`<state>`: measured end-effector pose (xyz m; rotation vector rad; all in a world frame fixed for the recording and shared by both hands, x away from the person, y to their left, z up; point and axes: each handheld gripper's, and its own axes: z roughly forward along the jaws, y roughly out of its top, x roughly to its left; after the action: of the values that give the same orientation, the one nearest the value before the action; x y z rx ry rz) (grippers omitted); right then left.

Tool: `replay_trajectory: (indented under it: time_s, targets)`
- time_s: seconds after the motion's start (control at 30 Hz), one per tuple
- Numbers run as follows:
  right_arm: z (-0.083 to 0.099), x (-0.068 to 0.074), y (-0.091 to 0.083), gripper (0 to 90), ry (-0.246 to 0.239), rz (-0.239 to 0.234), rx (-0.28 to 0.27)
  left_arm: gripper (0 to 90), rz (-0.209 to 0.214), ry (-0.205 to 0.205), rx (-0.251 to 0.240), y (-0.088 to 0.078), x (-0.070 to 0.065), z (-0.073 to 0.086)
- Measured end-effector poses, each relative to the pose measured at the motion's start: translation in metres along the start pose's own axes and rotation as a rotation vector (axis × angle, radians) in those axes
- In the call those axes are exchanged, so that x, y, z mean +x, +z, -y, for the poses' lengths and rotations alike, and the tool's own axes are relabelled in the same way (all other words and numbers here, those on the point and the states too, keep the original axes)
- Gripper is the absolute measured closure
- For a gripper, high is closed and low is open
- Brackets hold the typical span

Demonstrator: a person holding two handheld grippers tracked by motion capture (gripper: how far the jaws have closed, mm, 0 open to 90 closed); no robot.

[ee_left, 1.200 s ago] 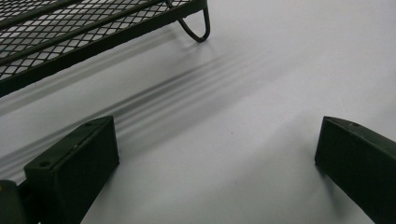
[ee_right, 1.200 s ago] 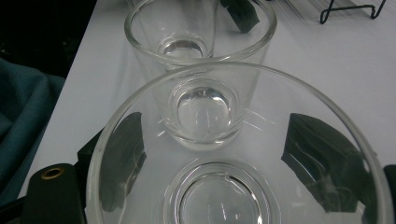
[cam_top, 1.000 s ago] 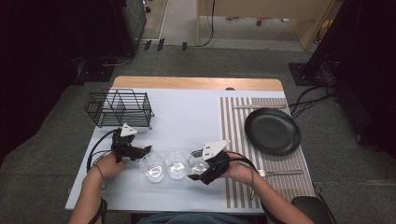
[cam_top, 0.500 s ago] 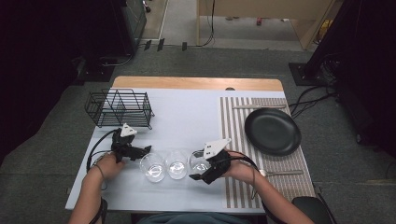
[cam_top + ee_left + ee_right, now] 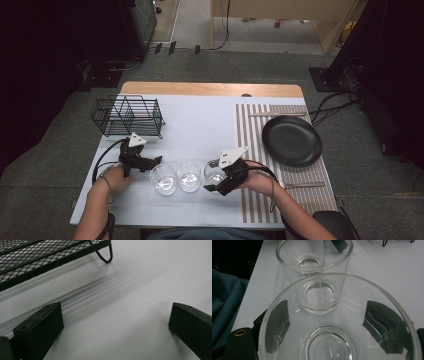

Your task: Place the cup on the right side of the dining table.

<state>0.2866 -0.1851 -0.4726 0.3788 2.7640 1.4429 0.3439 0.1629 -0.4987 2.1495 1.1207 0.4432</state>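
Right gripper [image 5: 216, 186]: its two black jaws stood on either side of the nearest glass [image 5: 337, 340], which sat between them; through the clear wall the pads looked pressed to it, a pinch at the sides that would keep the tumbler upright for lifting.
Held glass: rightmost of three in a row [image 5: 214, 172], standing on the white table cover [image 5: 200, 130] near the person's edge, just left of the striped mat [image 5: 255, 150].
Other glasses: the middle glass [image 5: 190, 176] and the left glass [image 5: 163, 179] stood upright, close together, likely lined up to be taken one at a time.
Left gripper [image 5: 150, 161]: jaws spread wide over bare cover, nothing between them, hovering just beside the left glass as if waiting its turn.
Wire rack [image 5: 127, 116]: well behind the glasses at the left, a probable place for them.
Black plate [image 5: 292, 141]: on the mat, apart from the work.
Hard to make out: the exact contact of pad and glass, blurred by reflections; the held glass's base edge was cut off in the right gripper view; cutlery on the mat was too small to name.
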Motion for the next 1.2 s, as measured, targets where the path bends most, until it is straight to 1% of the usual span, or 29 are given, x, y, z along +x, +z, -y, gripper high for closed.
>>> replay_trajectory:
  time_s: [0.1, 0.23, 0.3, 0.47, 0.7, 0.9, 1.2]
  targets:
    - [-0.0005, -0.0007, -0.0009, 18.7, -0.001, 0.009, 0.001, 0.0, 0.0, -0.001, 0.0, 0.0001, 0.0, -0.0001]
    - [-0.0011, -0.0011, -0.0017, 18.7, -0.018, 0.018, 0.022, 0.0, 0.0, 0.001, 0.002, 0.0, 0.0001, -0.0002]
    - [-0.0012, -0.0012, -0.0021, 18.7, -0.008, 0.019, 0.02, 0.0, 0.001, 0.001, 0.001, 0.0001, 0.0001, -0.0001]
    - [-0.0024, -0.0021, -0.0036, 18.7, -0.006, 0.024, 0.007, 0.0, 0.0, 0.001, 0.0, 0.0001, 0.0001, -0.0001]
    - [-0.0006, -0.0035, -0.0022, 18.7, -0.008, 0.023, 0.021, 0.0, 0.0, 0.004, 0.002, 0.0, 0.0001, -0.0001]
    - [-0.0005, -0.0049, -0.0028, 18.7, -0.011, 0.035, 0.022, 0.0, 0.0, 0.004, 0.003, 0.0, 0.0, -0.0002]
    - [-0.0006, -0.0079, -0.0035, 18.7, 0.003, 0.041, 0.024, 0.0, -0.001, 0.003, 0.002, 0.0, 0.0, -0.0001]
